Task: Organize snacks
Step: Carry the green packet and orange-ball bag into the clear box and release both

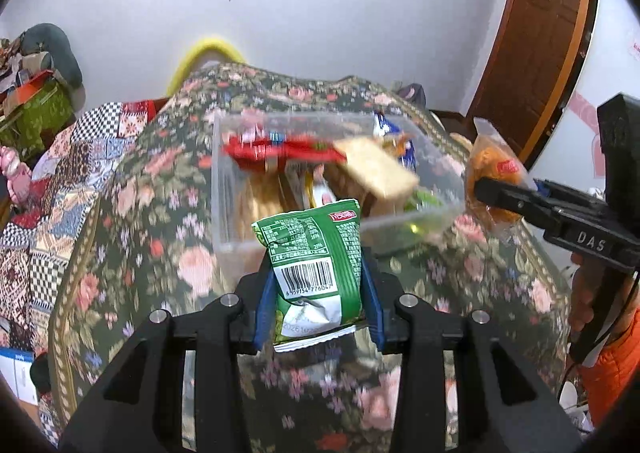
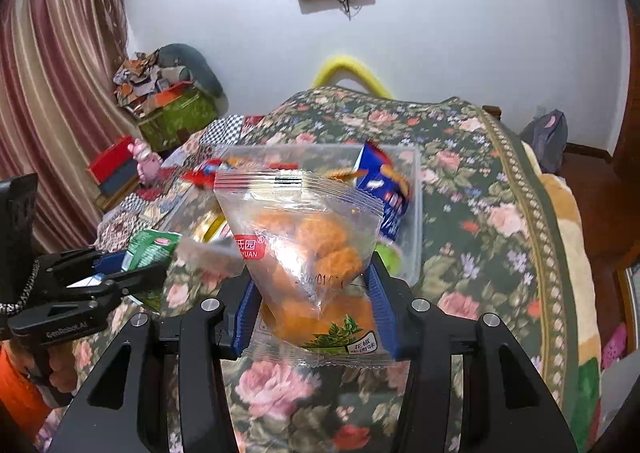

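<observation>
My left gripper (image 1: 318, 273) is shut on a green snack packet (image 1: 312, 253) with a barcode, held just in front of a clear plastic box (image 1: 224, 213) that holds several snacks. My right gripper (image 2: 314, 285) is shut on a clear bag of orange snacks (image 2: 312, 253), held in front of the same clear box (image 2: 412, 213). In the left wrist view the right gripper (image 1: 492, 193) holds the orange bag (image 1: 490, 169) beside the box's right end. In the right wrist view the left gripper (image 2: 148, 265) holds the green packet (image 2: 150, 247) at the left.
The box stands on a floral cloth (image 1: 160, 213) over a table. A brown door (image 1: 536, 33) is at the right. Boxes and clutter (image 2: 168, 105) stand by the curtain (image 2: 52, 93). A patchwork cover (image 1: 60, 181) lies to the left.
</observation>
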Available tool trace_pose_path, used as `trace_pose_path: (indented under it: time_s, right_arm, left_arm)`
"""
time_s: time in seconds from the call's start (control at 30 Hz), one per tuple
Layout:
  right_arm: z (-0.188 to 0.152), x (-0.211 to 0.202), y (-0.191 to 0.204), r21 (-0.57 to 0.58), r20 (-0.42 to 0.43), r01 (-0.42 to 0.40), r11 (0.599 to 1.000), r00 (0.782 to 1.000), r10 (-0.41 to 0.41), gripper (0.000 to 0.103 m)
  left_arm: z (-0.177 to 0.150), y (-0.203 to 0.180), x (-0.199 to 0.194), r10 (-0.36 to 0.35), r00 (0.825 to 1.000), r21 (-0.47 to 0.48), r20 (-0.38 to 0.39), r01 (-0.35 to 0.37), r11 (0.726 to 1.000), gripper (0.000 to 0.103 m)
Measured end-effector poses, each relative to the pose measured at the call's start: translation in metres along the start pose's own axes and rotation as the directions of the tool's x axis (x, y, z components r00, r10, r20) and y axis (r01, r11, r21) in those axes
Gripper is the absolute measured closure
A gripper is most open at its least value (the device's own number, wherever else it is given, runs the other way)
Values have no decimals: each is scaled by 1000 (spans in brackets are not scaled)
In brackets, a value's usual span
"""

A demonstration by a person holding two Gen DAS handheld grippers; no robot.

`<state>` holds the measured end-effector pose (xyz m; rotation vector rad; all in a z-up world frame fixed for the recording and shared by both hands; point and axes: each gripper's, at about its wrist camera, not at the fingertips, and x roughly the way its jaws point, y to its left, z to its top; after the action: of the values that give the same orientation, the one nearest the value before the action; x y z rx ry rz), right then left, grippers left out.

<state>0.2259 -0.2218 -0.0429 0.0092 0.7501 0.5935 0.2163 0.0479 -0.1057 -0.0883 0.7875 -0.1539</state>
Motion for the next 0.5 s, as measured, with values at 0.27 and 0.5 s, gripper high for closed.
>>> trace_pose_path:
  time_s: [0.27, 0.5]
  right_arm:
    - [19, 10, -11, 20, 28, 23, 1000, 999, -23, 57]
    - [28, 33, -12, 26, 15, 30, 999, 999, -31, 57]
  left_arm:
    - [31, 6, 16, 23, 999, -4, 44, -23, 1000, 65]
    - [38, 17, 47, 43, 999, -45, 19, -42, 998, 65]
